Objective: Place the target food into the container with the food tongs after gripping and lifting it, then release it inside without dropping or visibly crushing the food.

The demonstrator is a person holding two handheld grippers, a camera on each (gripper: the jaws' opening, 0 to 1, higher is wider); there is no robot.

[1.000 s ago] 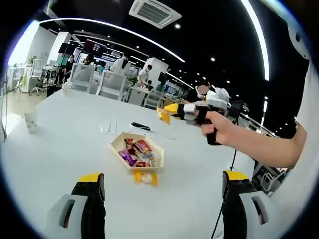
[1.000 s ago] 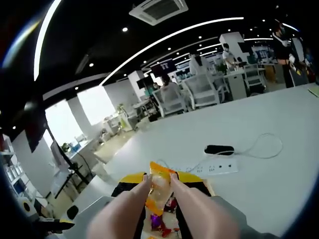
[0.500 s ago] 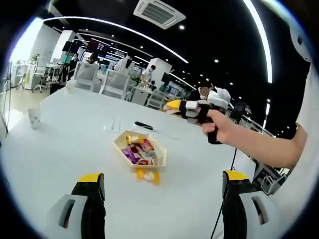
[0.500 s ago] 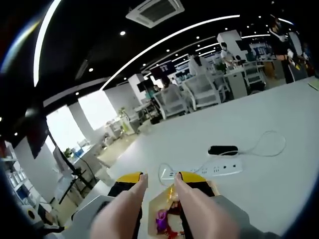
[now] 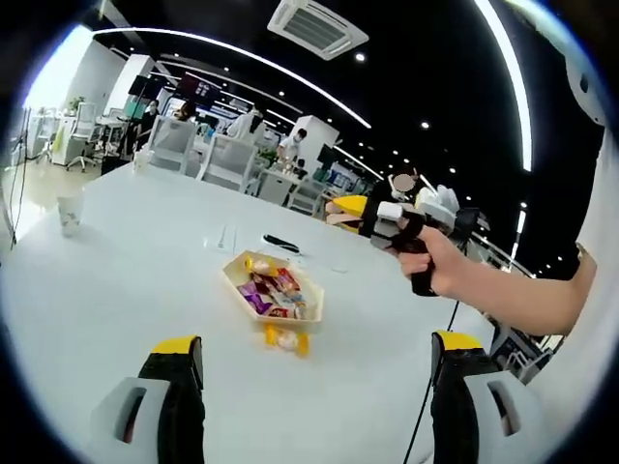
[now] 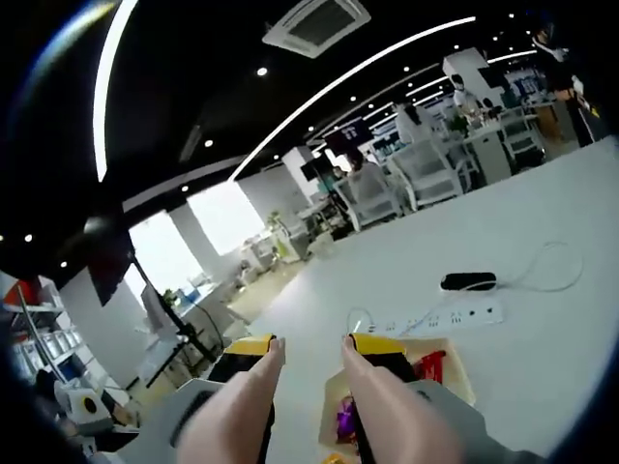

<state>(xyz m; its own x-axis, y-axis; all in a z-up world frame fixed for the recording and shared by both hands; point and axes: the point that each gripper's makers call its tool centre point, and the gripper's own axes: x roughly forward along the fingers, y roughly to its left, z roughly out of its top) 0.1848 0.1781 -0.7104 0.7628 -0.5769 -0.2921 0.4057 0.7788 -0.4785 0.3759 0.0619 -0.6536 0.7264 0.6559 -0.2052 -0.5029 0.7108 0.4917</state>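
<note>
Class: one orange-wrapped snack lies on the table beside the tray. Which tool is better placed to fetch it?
Left, probably. The left tool is open, facing the orange-wrapped snack beside the beige tray; the right tool hangs higher.

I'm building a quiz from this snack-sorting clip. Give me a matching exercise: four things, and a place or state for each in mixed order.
1. tray
2. orange-wrapped snack
3. paper cup
4. right gripper

a. open, holding nothing
b. on the table just outside the tray
c. at the far left of the table
d. holds mixed wrapped snacks

Pairs: 1-d, 2-b, 3-c, 4-a
</note>
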